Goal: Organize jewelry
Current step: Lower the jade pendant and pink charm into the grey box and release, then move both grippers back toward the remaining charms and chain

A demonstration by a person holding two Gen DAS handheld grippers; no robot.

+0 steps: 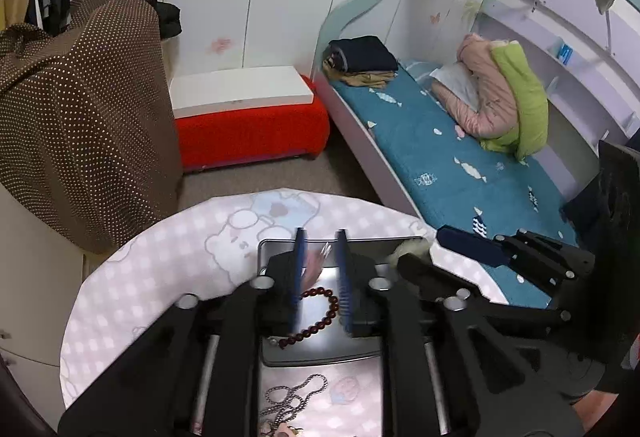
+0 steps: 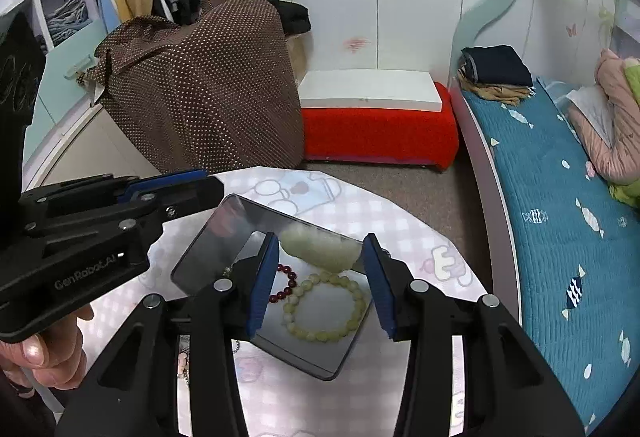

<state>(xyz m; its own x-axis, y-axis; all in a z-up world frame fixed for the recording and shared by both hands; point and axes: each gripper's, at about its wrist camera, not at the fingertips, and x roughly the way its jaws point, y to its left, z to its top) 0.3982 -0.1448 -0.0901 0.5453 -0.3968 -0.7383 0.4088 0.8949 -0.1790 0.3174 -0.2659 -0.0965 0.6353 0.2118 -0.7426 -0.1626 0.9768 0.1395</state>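
Dark red round-bead bracelet point(image 1: 320, 311) lies on the grey rectangular metal tray point(image 1: 280, 353), between the spread fingers of the left gripper point(image 1: 320, 237). Right gripper point(image 2: 322, 249), also spread, hangs over the pale green bead bracelet point(image 2: 326, 307) on that tray
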